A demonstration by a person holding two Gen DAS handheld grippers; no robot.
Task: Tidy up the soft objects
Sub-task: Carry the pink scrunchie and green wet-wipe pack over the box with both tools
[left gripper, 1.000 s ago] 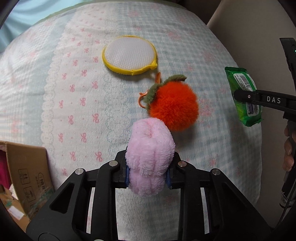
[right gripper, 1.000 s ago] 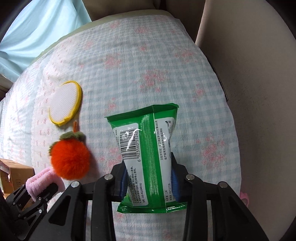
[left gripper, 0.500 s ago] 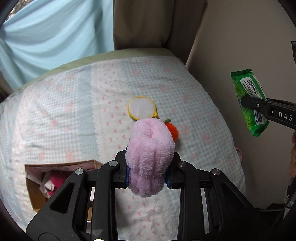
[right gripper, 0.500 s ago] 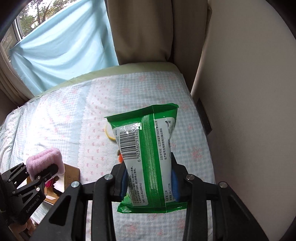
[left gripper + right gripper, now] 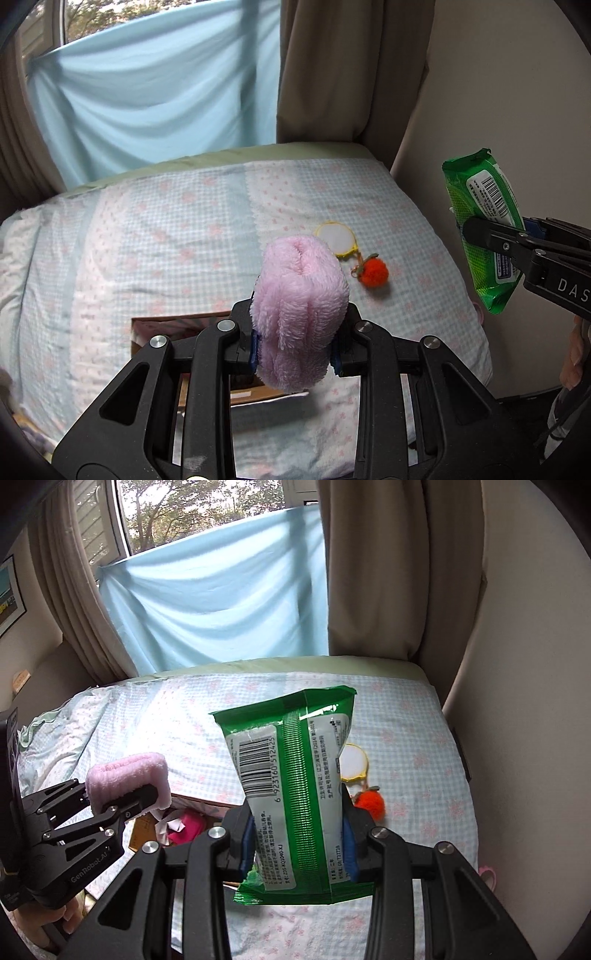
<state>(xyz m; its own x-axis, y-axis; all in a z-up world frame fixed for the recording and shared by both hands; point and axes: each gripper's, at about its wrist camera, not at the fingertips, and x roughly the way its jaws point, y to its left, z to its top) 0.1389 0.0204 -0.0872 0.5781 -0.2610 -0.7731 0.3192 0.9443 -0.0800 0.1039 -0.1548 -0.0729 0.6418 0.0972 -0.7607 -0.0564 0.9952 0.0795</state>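
Observation:
My left gripper (image 5: pixel 295 349) is shut on a pink fluffy roll (image 5: pixel 301 295) and holds it high above the bed, over an open cardboard box (image 5: pixel 173 325). My right gripper (image 5: pixel 297 836) is shut on a green wet-wipe pack (image 5: pixel 295 786), also held high. An orange pompom (image 5: pixel 373 272) and a round yellow-rimmed pad (image 5: pixel 335 239) lie on the checked bedspread (image 5: pixel 166 229). The left gripper with the roll (image 5: pixel 127 775) shows at the left of the right wrist view, and the pack (image 5: pixel 484 229) at the right of the left wrist view.
The cardboard box (image 5: pixel 177 821) on the bed holds pink items. A blue cloth (image 5: pixel 155 92) and beige curtains (image 5: pixel 351 66) hang behind the bed. A wall (image 5: pixel 517 92) runs along the right side. A small pink thing (image 5: pixel 487 873) lies at the bed's right edge.
Both grippers have risen and pulled back from the bed with their objects held. The pompom and pad now look small and far, and the box has come under the left gripper.

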